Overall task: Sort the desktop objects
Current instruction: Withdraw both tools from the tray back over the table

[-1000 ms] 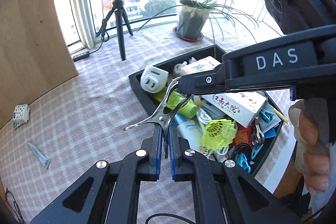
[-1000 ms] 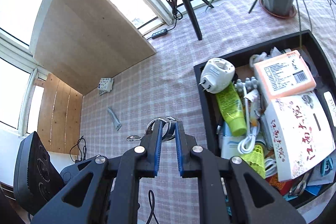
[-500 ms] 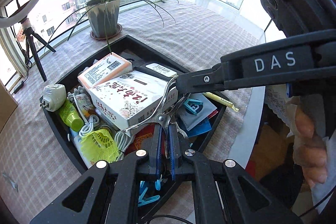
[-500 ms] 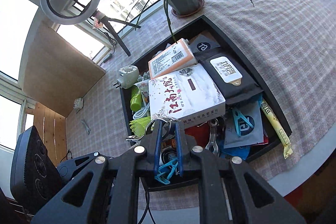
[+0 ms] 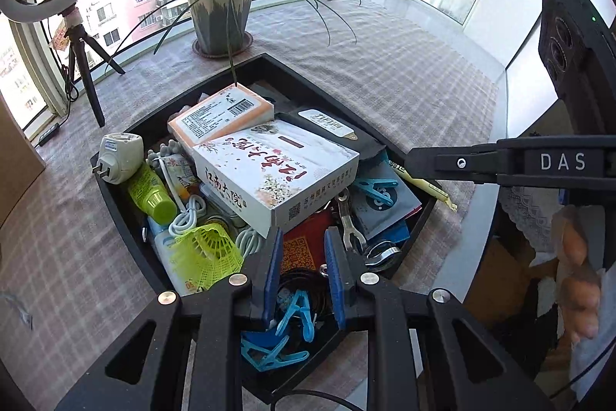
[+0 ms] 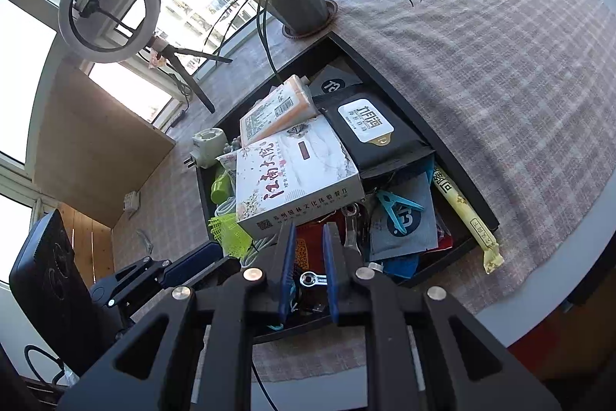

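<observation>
A black tray (image 5: 115,203) on the checked tablecloth is packed with desk items. A metal spring clamp (image 5: 348,218) lies loose in it beside a red packet (image 5: 304,249). My left gripper (image 5: 303,234) hovers over the tray's near end with its jaws opening and nothing between them. In the right wrist view my right gripper (image 6: 310,226) hangs above the same clamp (image 6: 350,230), jaws parting slightly, only tray contents showing through the gap. Its finger (image 5: 442,164) crosses the left wrist view over the tray's right rim.
The tray also holds a large white printed box (image 5: 277,172), an orange packet (image 5: 221,118), a black wipes pack (image 6: 369,130), a green bottle, a yellow-green shuttlecock (image 5: 204,253) and blue clips. A potted plant (image 5: 221,22) and a ring light on a tripod (image 6: 109,8) stand behind. The table edge runs close on the right.
Both grippers swung from the bare tablecloth to above the tray carrying the metal clamp together. Both have since let go, and the clamp now lies in the tray.
</observation>
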The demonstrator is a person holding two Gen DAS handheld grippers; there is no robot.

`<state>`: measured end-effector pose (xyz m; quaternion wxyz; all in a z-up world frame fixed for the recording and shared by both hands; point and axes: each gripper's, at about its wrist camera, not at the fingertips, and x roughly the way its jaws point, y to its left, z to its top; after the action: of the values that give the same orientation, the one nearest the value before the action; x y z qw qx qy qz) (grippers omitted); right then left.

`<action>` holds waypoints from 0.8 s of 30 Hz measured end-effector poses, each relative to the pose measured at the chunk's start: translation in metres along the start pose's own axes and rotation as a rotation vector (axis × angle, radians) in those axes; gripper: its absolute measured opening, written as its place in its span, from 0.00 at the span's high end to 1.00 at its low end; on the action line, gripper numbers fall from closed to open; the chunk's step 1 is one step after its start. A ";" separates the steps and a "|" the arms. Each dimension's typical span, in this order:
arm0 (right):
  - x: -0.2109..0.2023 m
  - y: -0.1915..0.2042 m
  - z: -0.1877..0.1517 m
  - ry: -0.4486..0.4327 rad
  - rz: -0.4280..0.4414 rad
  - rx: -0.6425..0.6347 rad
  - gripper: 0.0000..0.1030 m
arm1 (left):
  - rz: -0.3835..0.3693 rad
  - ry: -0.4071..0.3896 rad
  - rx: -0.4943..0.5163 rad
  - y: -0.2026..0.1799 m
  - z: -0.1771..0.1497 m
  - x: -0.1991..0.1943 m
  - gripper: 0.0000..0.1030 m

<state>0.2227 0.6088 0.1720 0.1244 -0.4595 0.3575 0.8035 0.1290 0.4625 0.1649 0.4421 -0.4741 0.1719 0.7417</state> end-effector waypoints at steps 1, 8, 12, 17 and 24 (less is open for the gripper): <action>0.002 0.004 0.000 0.000 0.001 -0.010 0.83 | 0.009 0.001 -0.009 0.006 -0.001 -0.001 0.79; 0.026 0.050 -0.002 0.028 0.021 -0.096 0.79 | 0.065 0.001 -0.087 0.058 -0.016 -0.019 0.79; 0.046 0.085 -0.007 0.048 0.038 -0.154 0.74 | 0.100 -0.004 -0.151 0.100 -0.029 -0.034 0.79; 0.075 0.136 -0.016 0.081 0.068 -0.228 0.73 | 0.168 -0.009 -0.236 0.159 -0.049 -0.054 0.79; 0.117 0.216 -0.022 0.121 0.115 -0.328 0.73 | 0.268 -0.028 -0.366 0.255 -0.078 -0.087 0.75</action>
<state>0.0587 0.4246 0.1677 -0.0200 -0.5002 0.2539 0.8276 -0.0224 0.2268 0.1590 0.2487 -0.5091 0.0899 0.8191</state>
